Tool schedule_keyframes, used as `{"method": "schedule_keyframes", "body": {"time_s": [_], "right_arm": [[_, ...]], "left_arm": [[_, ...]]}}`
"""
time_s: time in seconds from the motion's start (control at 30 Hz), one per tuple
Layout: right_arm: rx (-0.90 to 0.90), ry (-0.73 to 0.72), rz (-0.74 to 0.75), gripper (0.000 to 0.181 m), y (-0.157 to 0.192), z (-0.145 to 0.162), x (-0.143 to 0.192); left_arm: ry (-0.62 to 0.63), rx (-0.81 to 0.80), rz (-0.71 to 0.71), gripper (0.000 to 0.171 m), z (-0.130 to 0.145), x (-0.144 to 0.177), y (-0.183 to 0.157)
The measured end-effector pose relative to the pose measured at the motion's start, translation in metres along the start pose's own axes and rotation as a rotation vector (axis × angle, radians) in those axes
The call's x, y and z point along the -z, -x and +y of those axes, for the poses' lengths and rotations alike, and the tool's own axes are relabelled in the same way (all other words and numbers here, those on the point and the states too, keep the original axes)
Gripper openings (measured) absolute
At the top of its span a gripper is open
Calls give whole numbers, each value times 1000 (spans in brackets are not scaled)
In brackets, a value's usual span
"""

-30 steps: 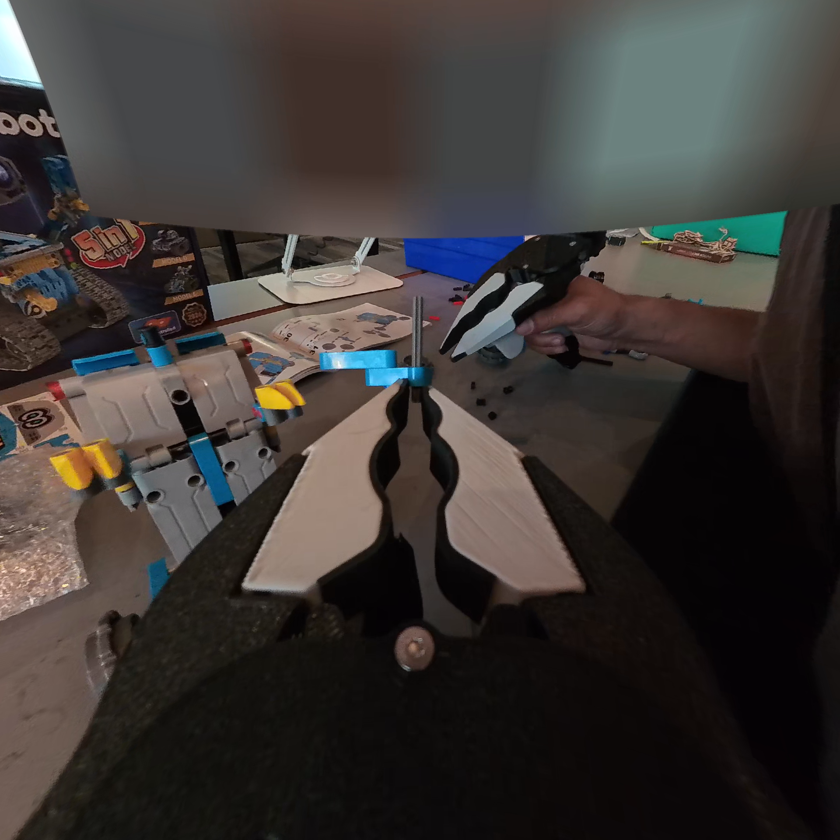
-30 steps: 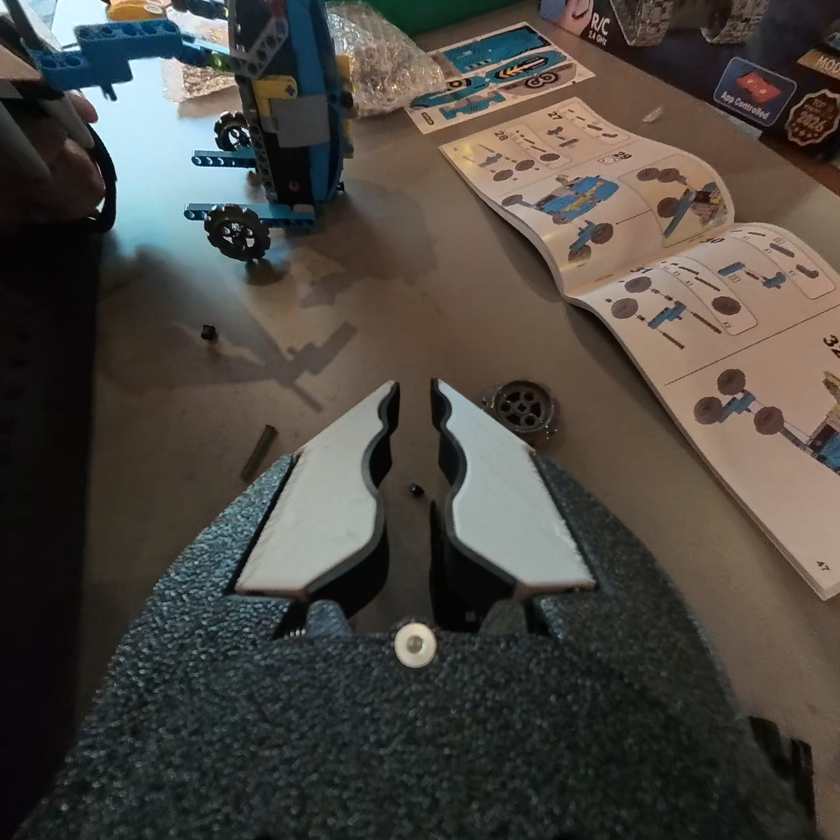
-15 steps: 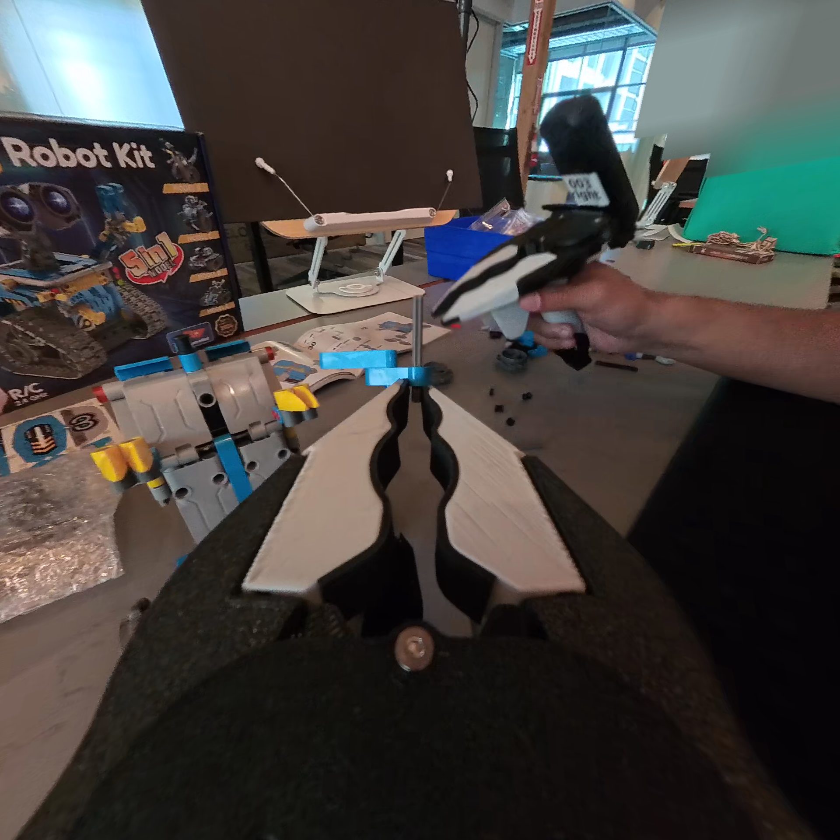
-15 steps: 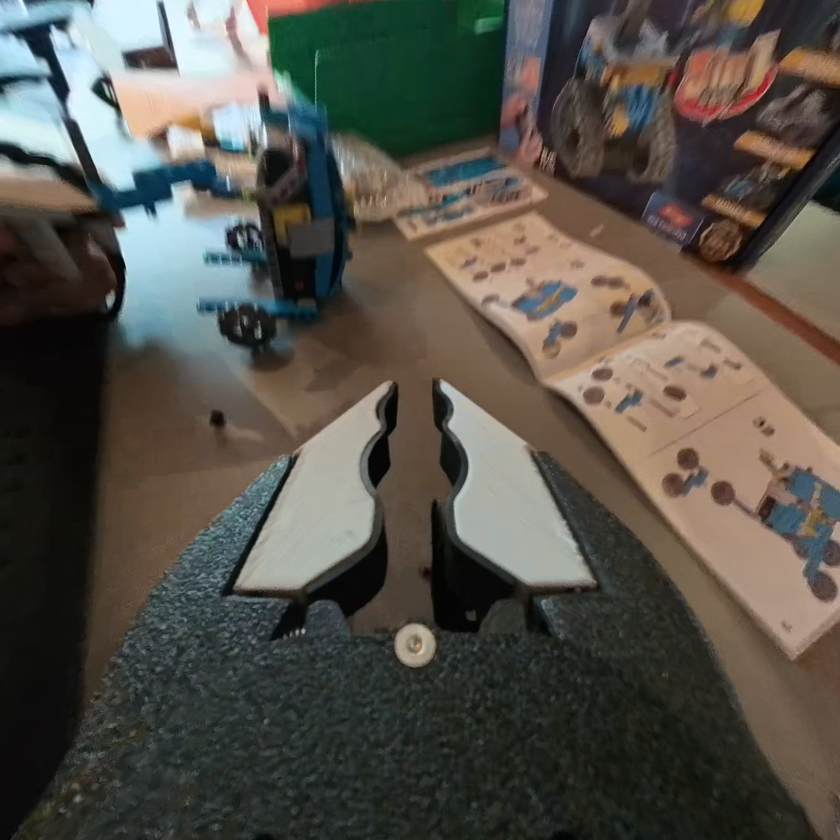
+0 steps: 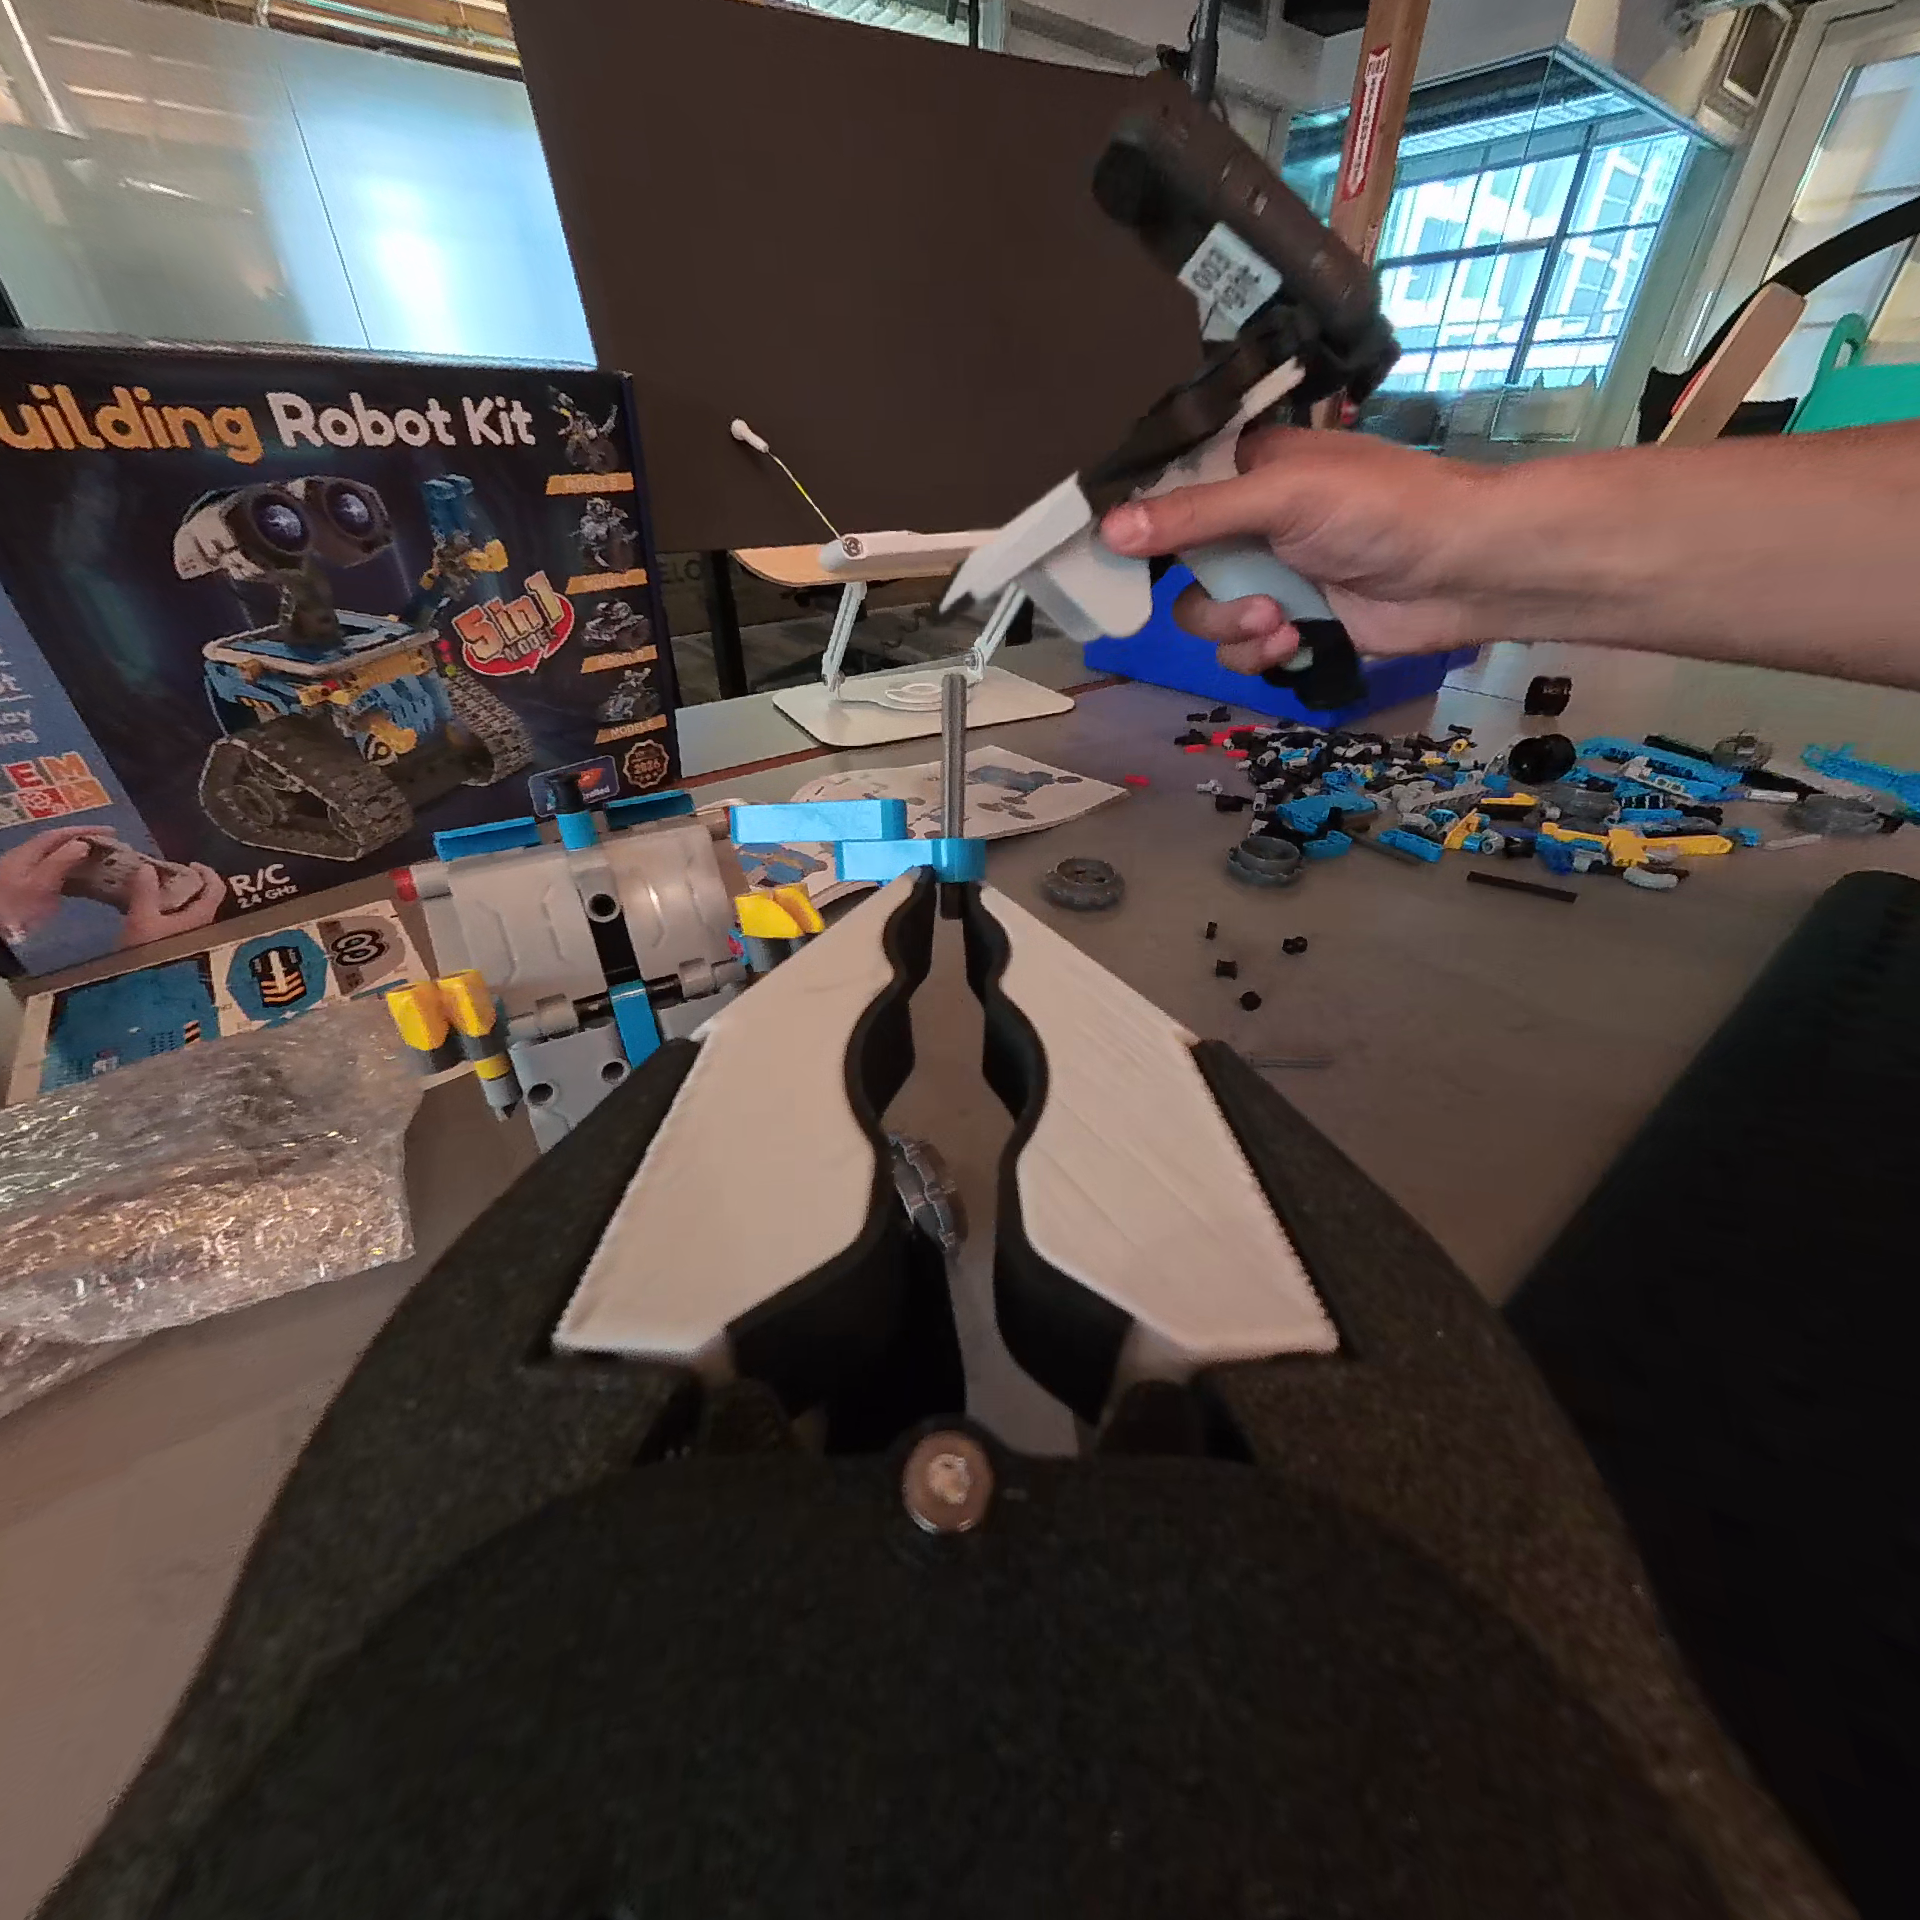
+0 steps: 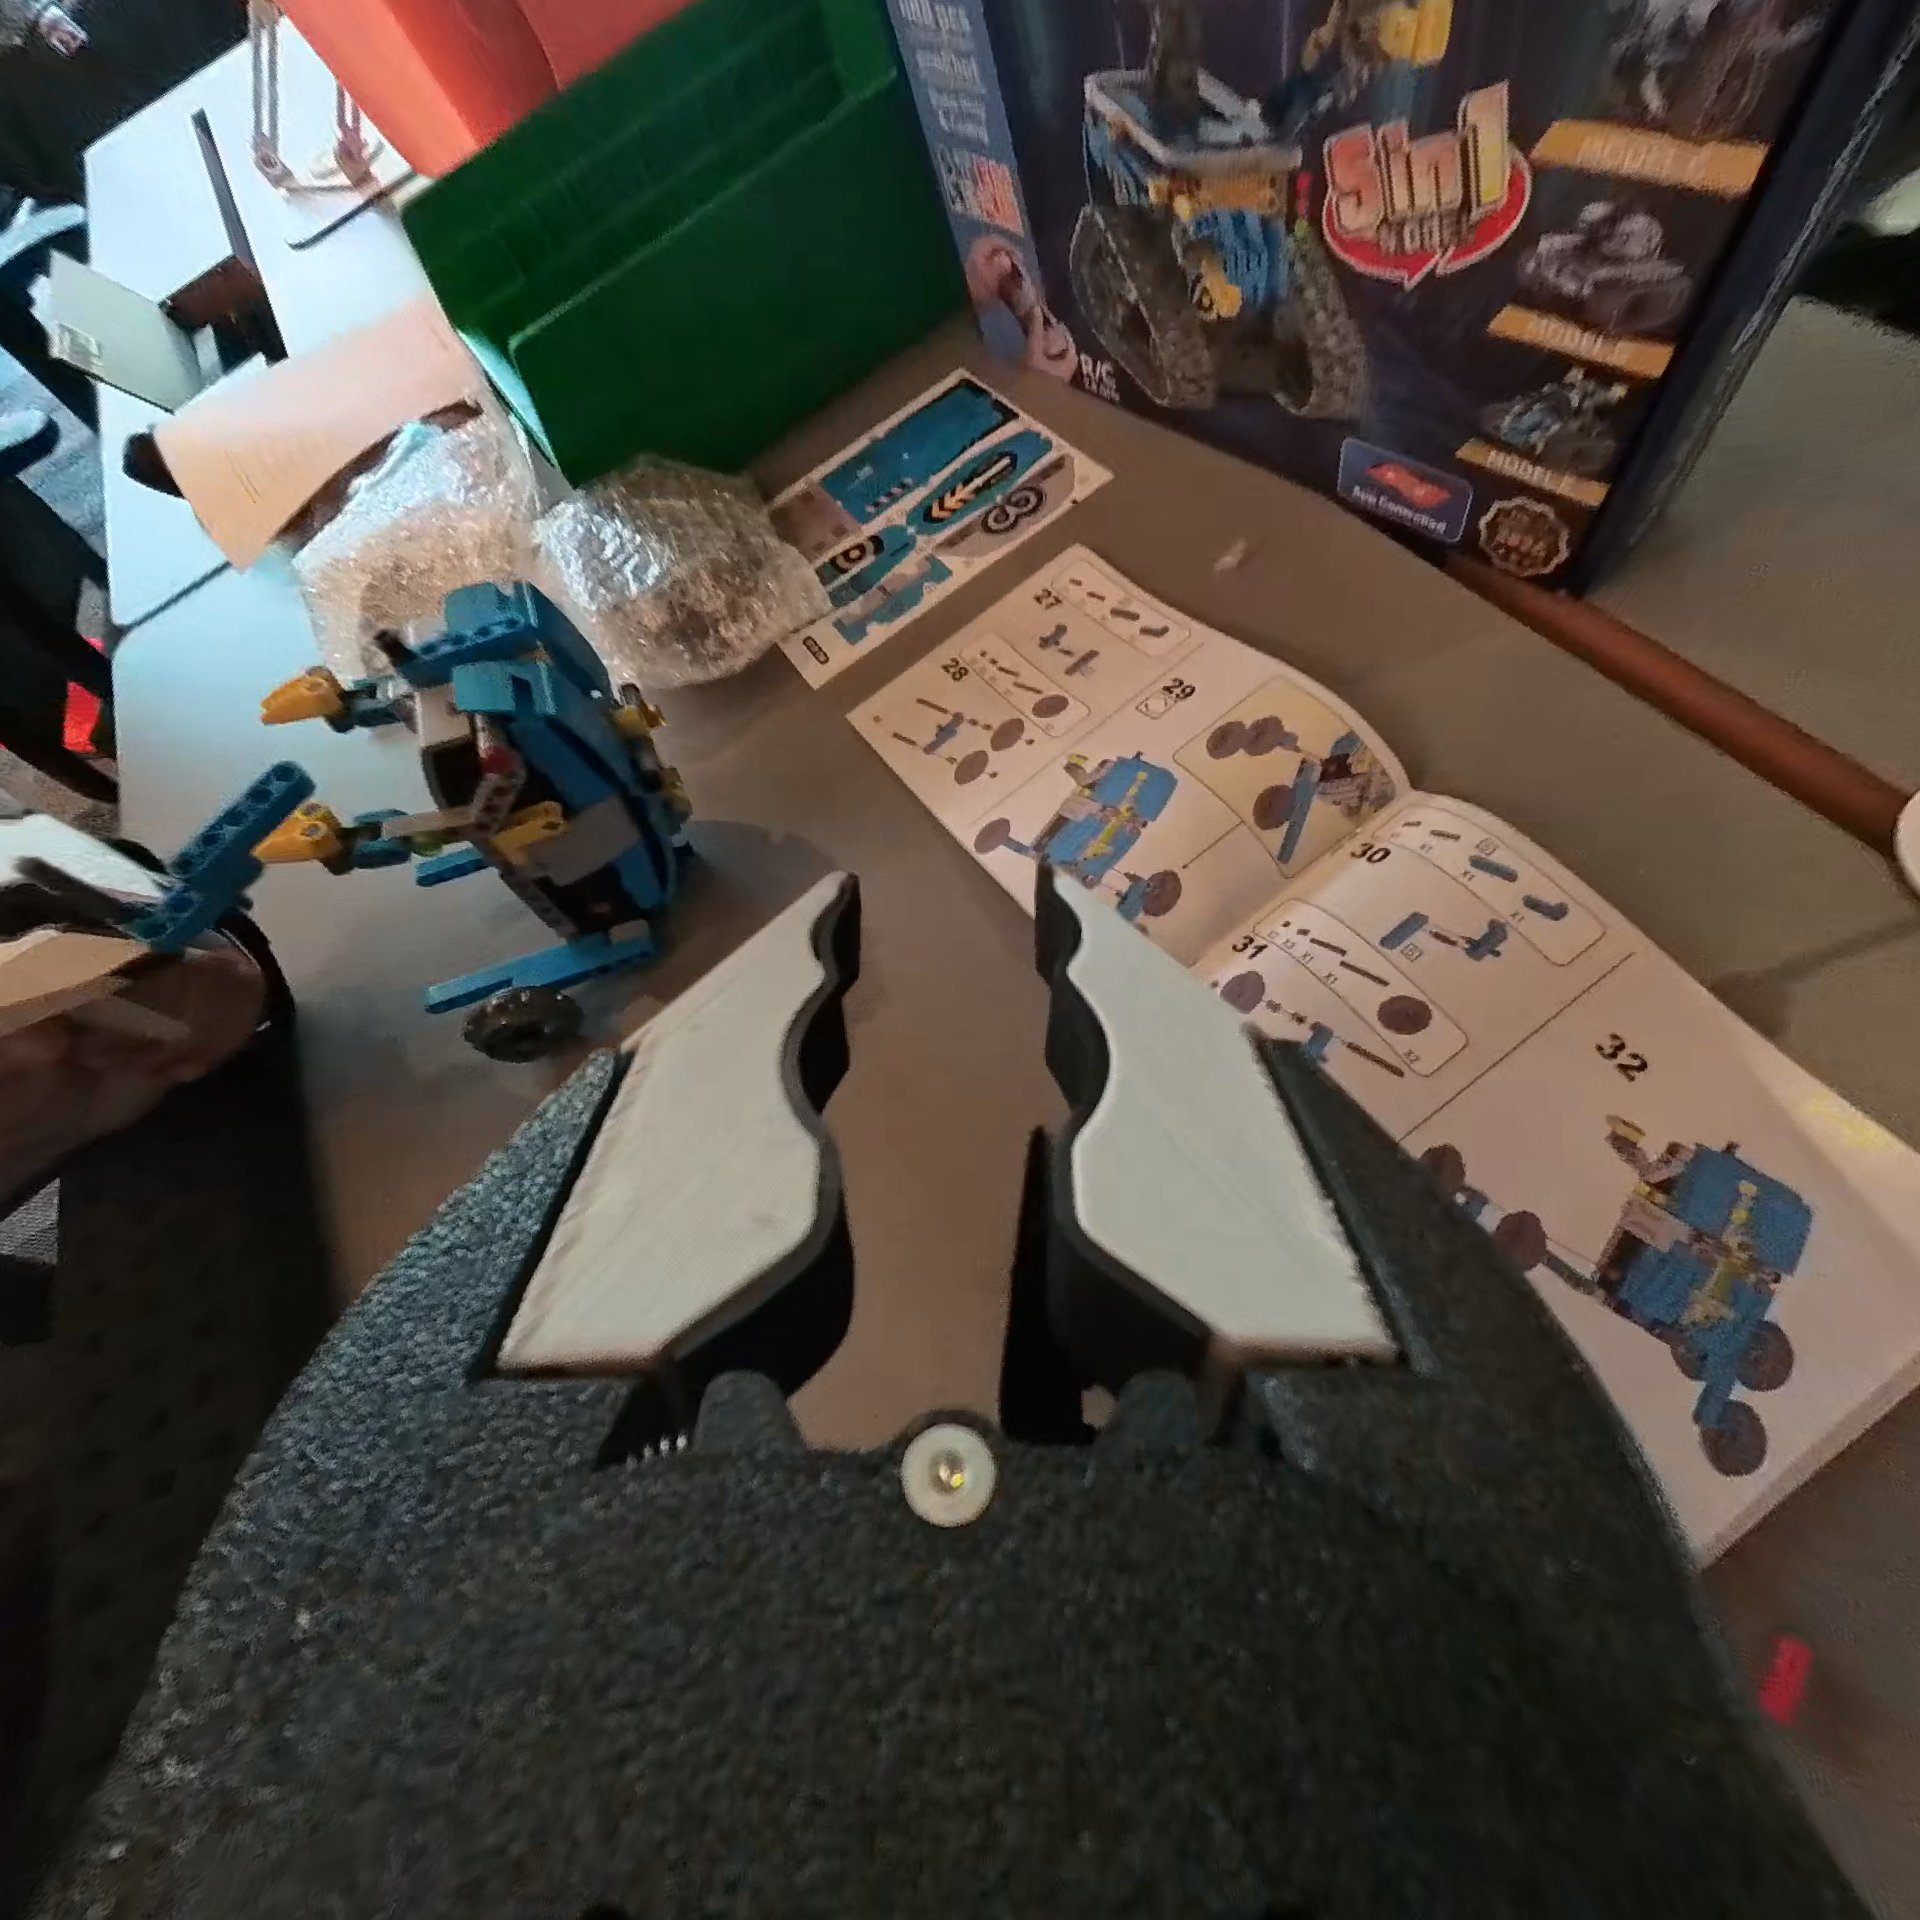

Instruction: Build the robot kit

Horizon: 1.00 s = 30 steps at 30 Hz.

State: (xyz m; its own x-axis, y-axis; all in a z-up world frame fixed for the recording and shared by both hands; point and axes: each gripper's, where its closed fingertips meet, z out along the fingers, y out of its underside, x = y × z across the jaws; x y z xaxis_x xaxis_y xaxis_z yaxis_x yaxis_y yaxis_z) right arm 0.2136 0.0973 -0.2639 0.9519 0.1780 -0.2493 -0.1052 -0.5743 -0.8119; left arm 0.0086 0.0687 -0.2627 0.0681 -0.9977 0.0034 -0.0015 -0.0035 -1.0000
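In the left wrist view my left gripper [image 5: 943, 883] is shut on a blue beam piece [image 5: 821, 826] with a grey axle [image 5: 952, 758] standing up through it. A grey toothed wheel [image 5: 928, 1195] shows low in the gap between the fingers. The half-built blue and grey robot model [image 5: 592, 935] stands just left of the tips. My right gripper [image 6: 945, 914] is open and empty, held above the table between the model [image 6: 540, 790] and the open instruction booklet [image 6: 1351, 935]. It also shows raised in a hand in the left wrist view [image 5: 987, 566].
The kit box [image 5: 312, 623] stands at the back. A sticker sheet [image 5: 208, 987] and a bubble-wrap bag [image 5: 187, 1174] lie left. A pile of loose parts [image 5: 1455, 800] and a grey wheel [image 5: 1084, 883] lie right. A green bin [image 6: 686, 260] stands behind the model. My hands' fingertips stand some 20 cm from each other.
My right gripper has risen from just above the table and its jaws have opened wider. My left gripper keeps its hold on the blue beam.
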Motion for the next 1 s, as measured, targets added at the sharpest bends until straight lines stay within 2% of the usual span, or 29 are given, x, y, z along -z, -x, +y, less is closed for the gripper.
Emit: {"method": "schedule_keyframes", "body": {"time_s": [0.1,0.3,0.47,0.57,0.67,0.77,0.9,1.0], "right_arm": [[4,-28,-19,34,2,-19,11],[-75,-199,-114,33,12,-78,39],[-88,-246,-138,34,14,-100,54],[-25,-251,-134,34,18,-100,64],[116,-173,-167,33,38,-65,64],[259,-14,-237,32,63,4,50],[338,183,-349,30,98,102,22],[342,238,-408,28,131,145,1]], "left_arm": [[1,3,3,4,0,0,0],[-4,5,11,4,0,0,0],[-11,-3,24,4,-2,1,-3],[-6,-22,34,4,-2,0,-8],[1,-59,34,4,-2,1,-12],[6,-77,40,4,-1,0,-15],[14,-90,51,4,0,-1,-18],[20,-100,63,4,1,-1,-21]]}}
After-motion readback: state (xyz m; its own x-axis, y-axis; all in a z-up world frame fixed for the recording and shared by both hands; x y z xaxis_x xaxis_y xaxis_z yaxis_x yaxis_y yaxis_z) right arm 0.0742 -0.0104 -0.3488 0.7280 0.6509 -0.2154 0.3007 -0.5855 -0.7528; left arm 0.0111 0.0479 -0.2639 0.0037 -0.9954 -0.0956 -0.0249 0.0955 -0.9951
